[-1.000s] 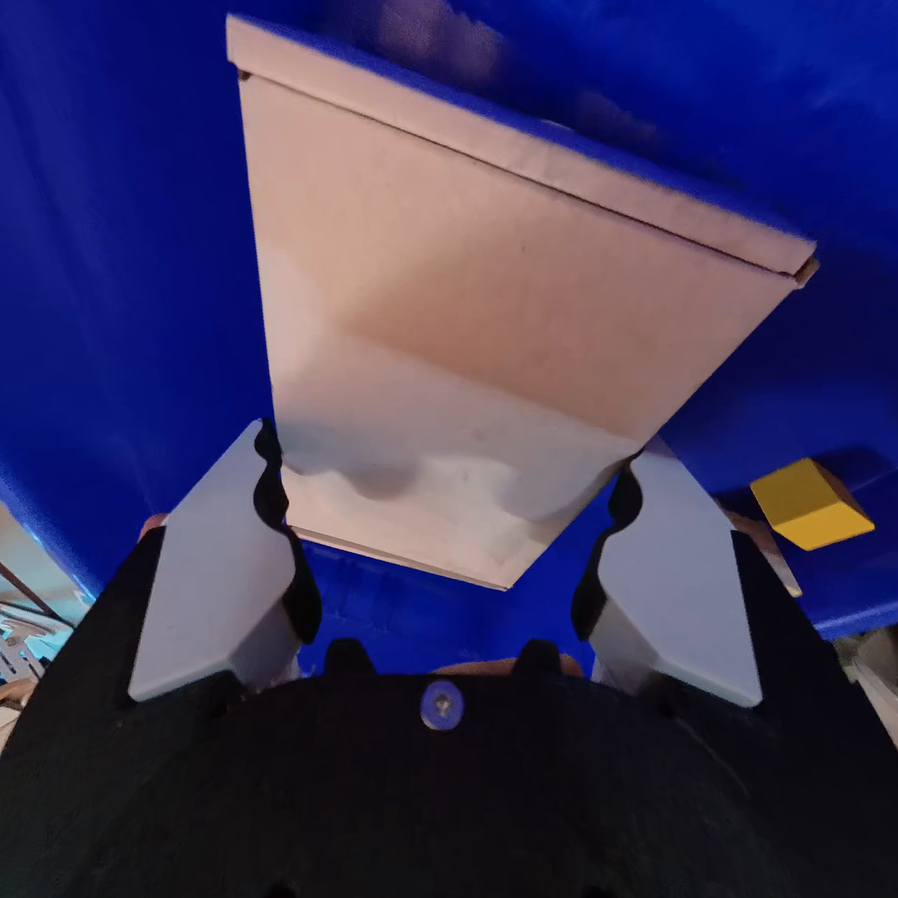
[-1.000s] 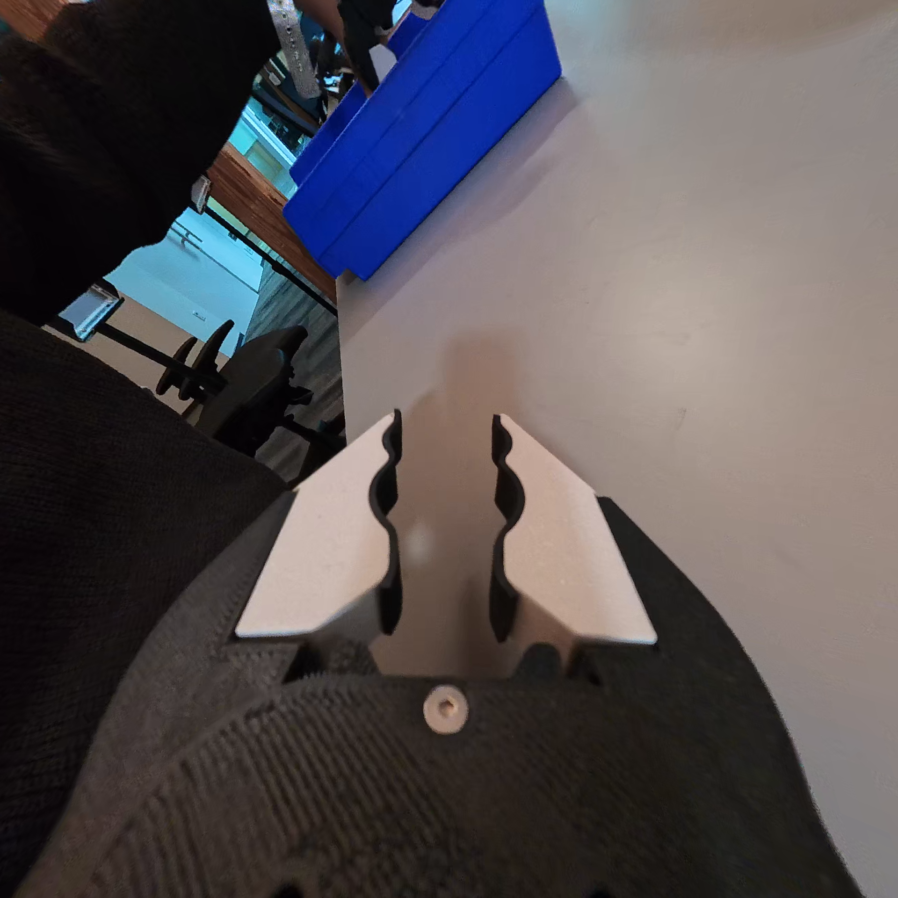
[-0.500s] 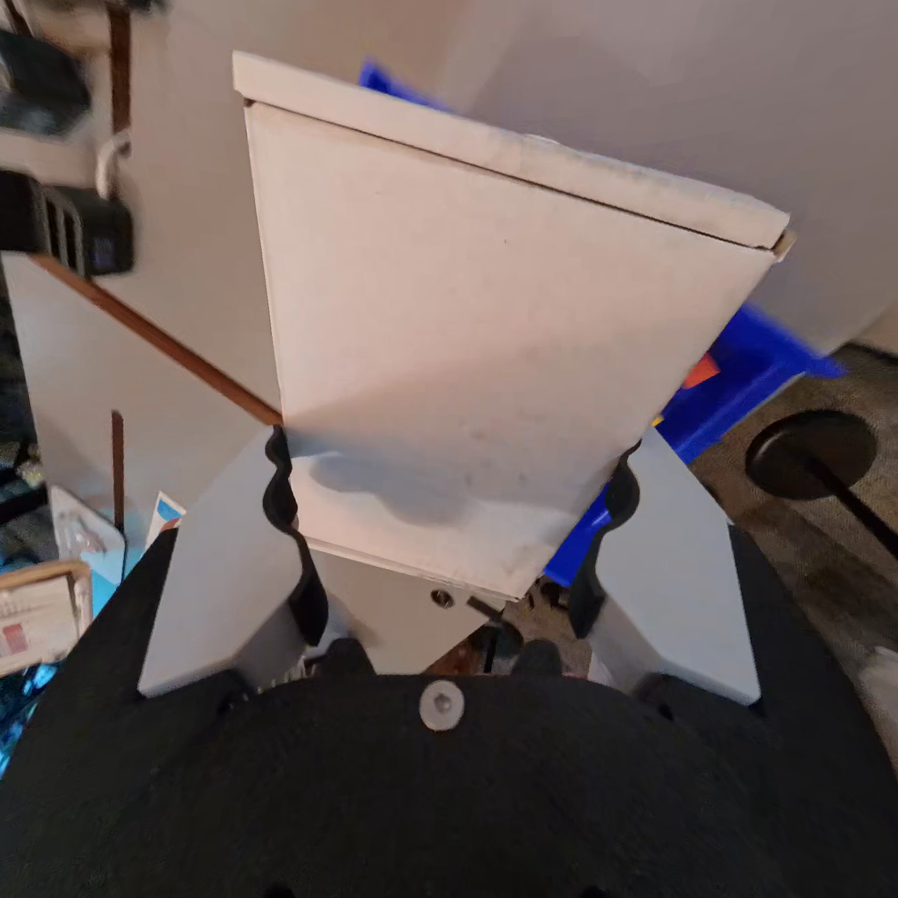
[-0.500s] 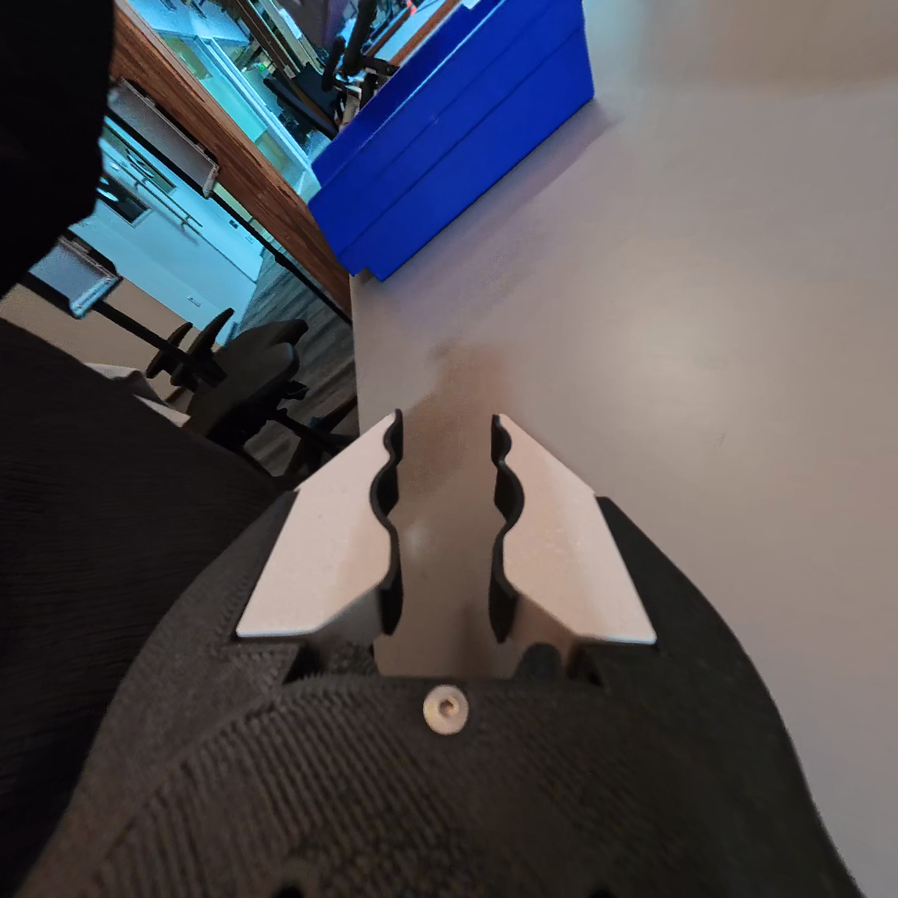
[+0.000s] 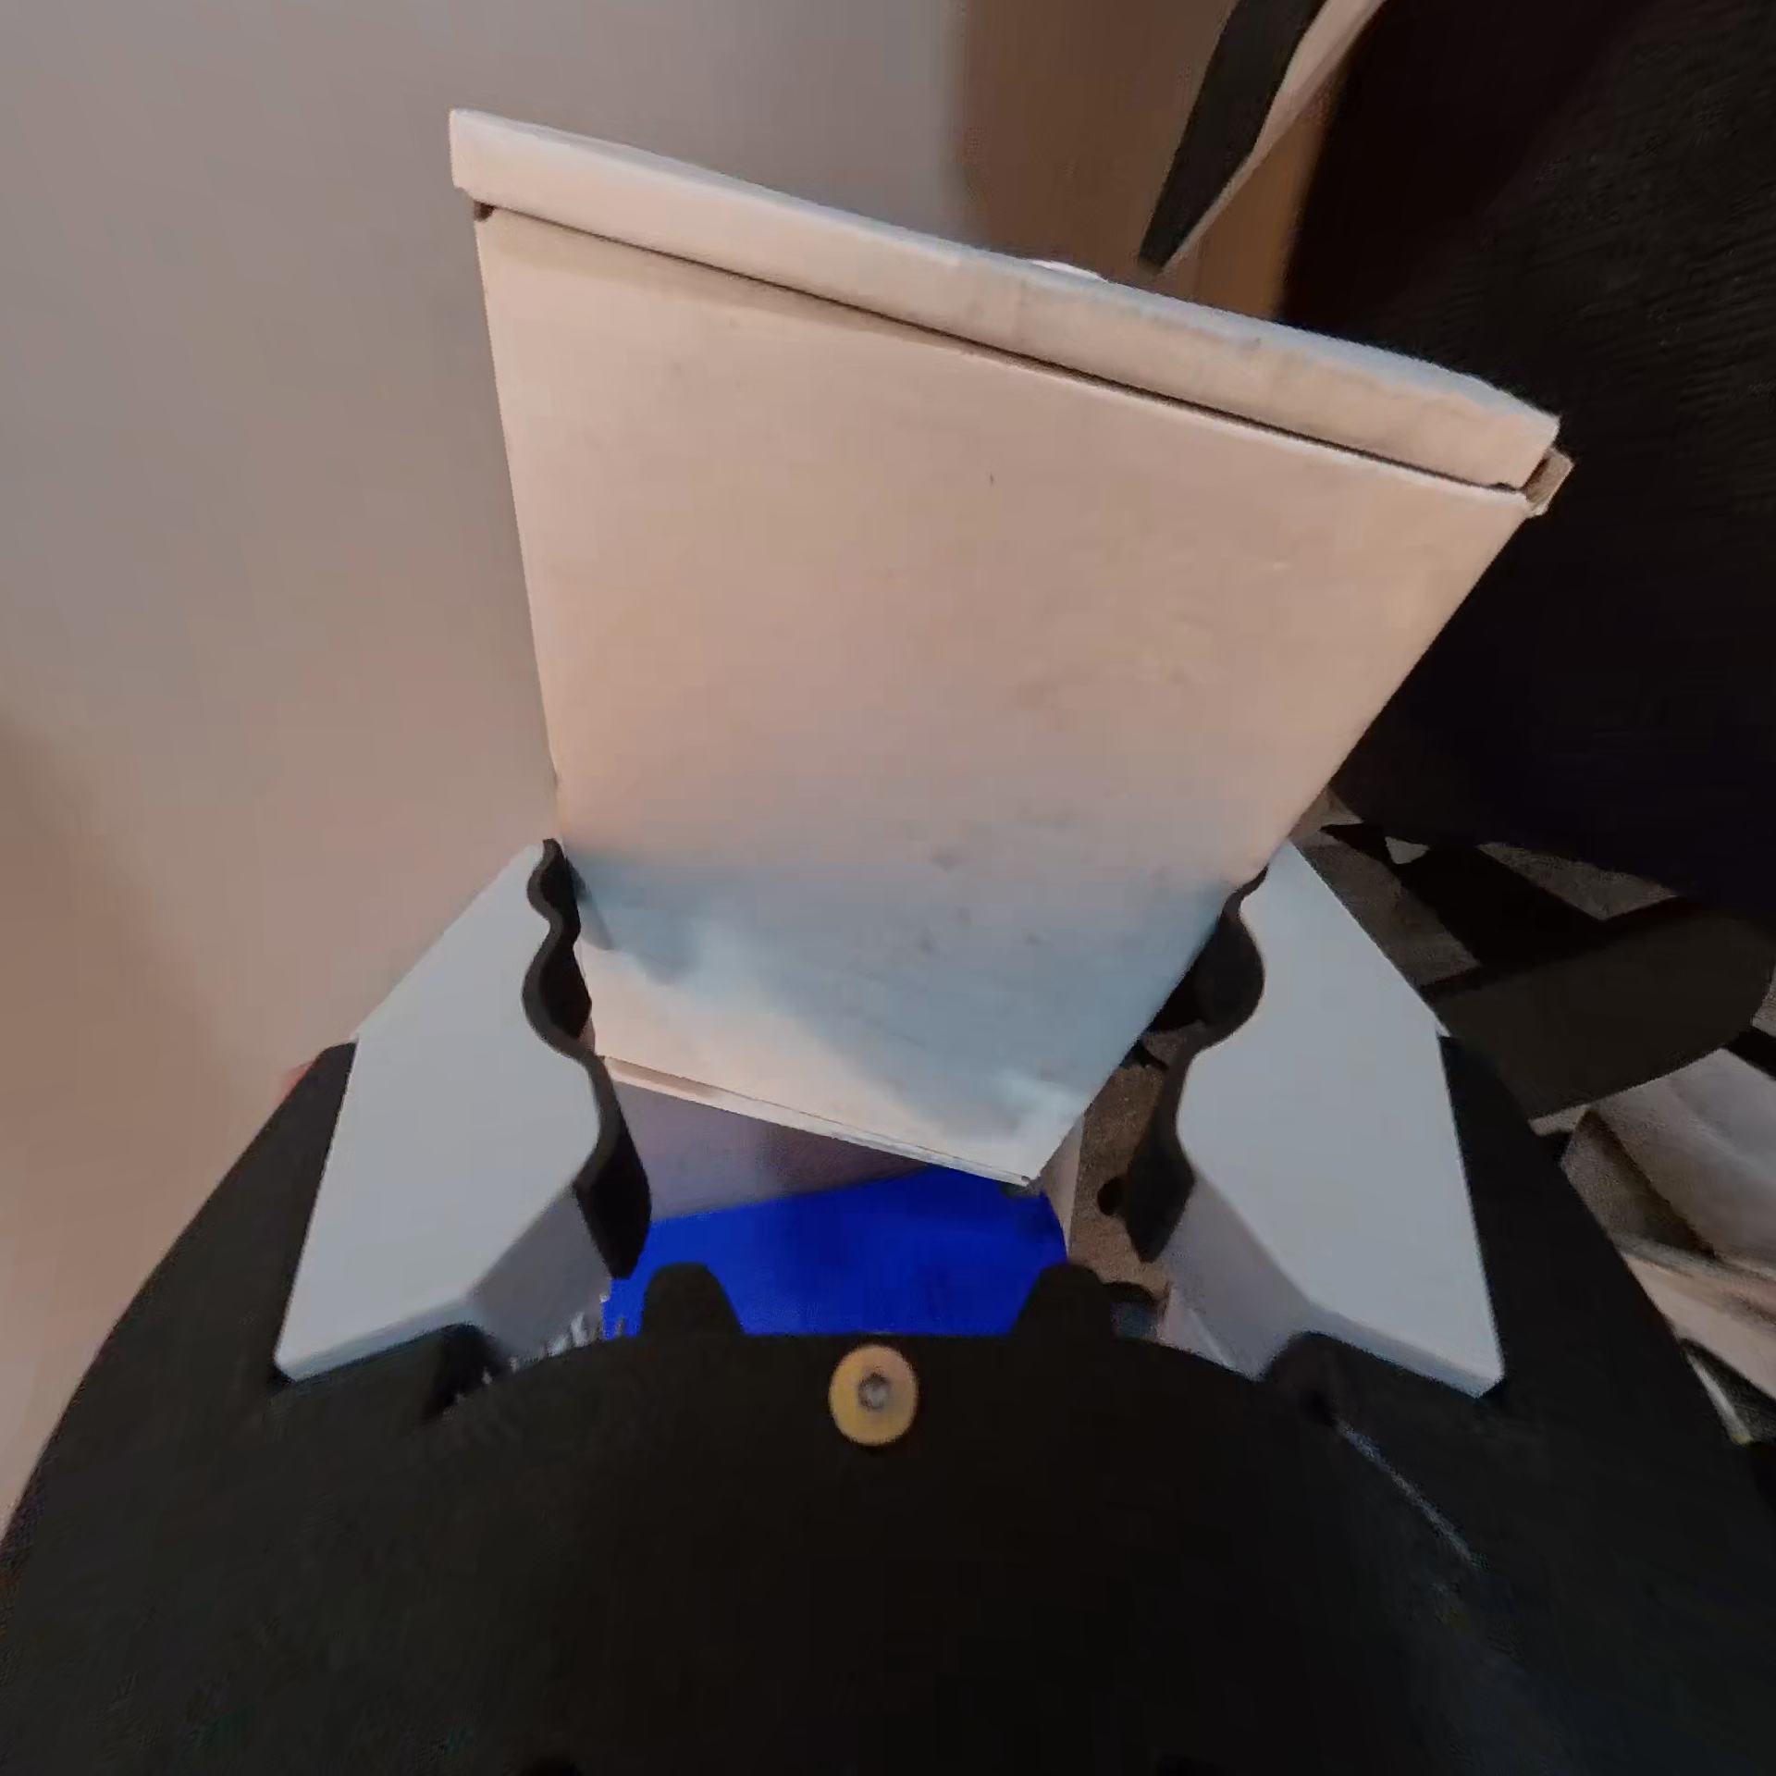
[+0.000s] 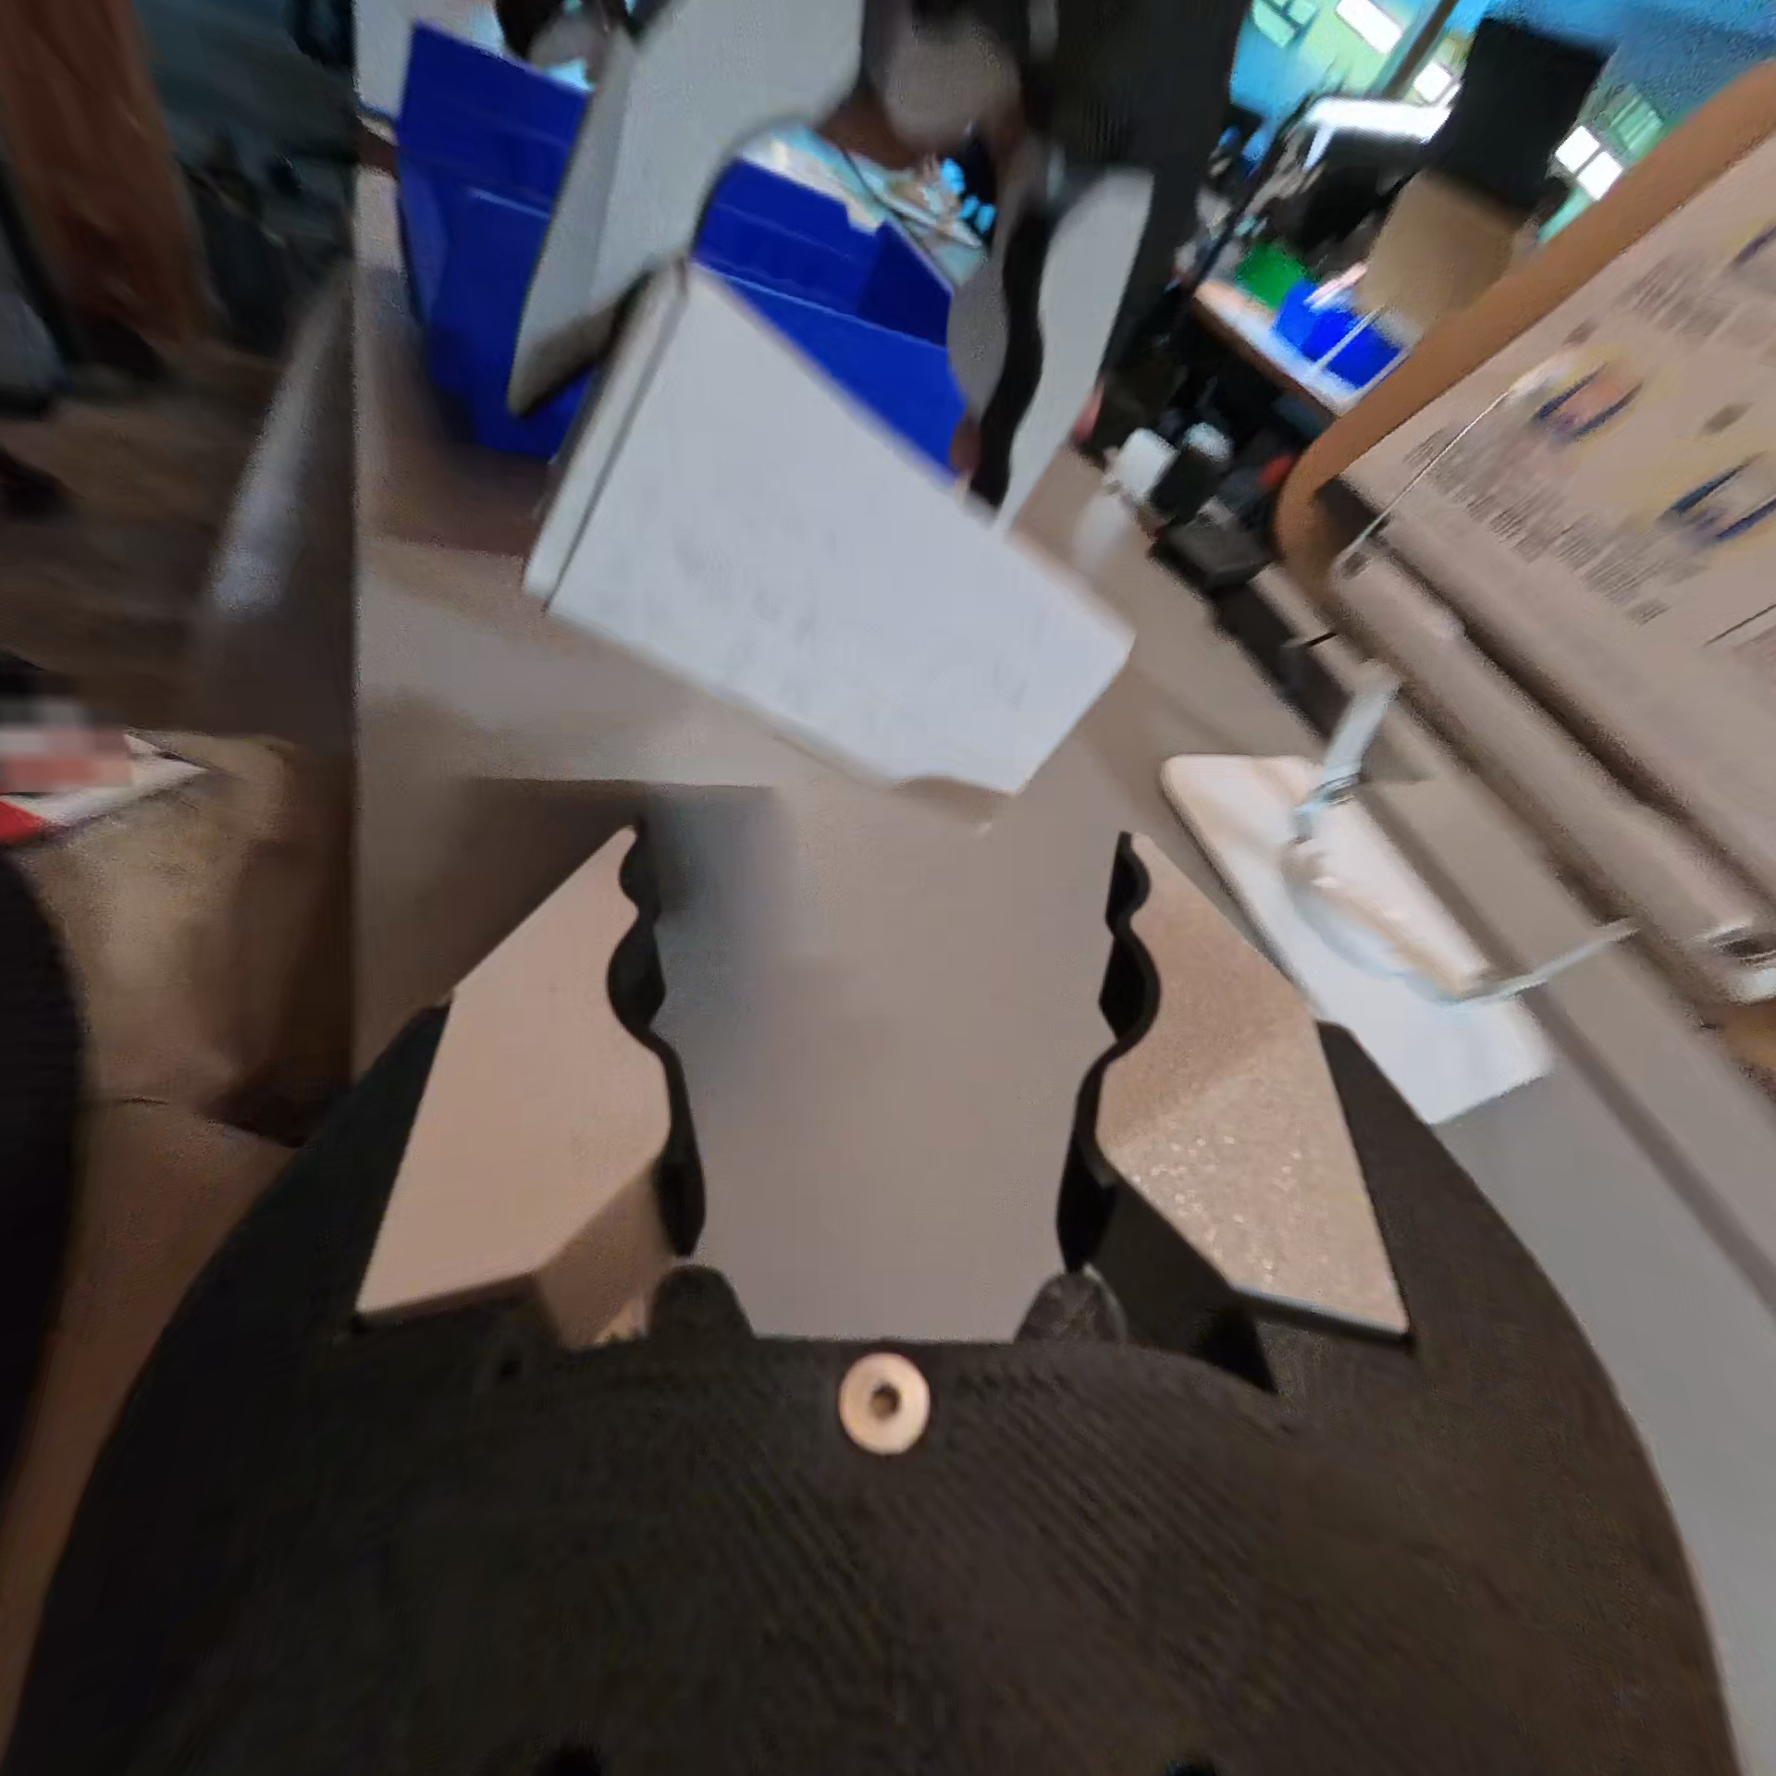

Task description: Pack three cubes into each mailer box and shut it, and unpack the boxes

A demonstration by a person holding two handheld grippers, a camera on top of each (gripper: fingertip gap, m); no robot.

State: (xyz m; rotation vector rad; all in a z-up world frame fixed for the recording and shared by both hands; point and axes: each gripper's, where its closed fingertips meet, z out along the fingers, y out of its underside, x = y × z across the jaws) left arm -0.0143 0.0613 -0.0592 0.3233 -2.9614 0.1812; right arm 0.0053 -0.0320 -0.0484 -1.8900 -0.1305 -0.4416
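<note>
A busy workroom behind a pale grey tabletop (image 6: pixel 865 1057), blurred with motion.

At 11 o'clock in the right wrist view sits a deep blue plastic bin (image 6: pixel 461 250); at 3 o'clock a large printed cardboard carton (image 6: pixel 1586 461) leans in, a white flat stand base with a metal arm (image 6: pixel 1345 923) below it. Teal-lit windows (image 6: pixel 1586 144) glow at 1 o'clock. The left wrist view gives a plain beige surface (image 5: pixel 240 481) at 9 o'clock.

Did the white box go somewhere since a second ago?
Yes. The left gripper carried the box up out of the blue bin, which now shows below it.
</note>
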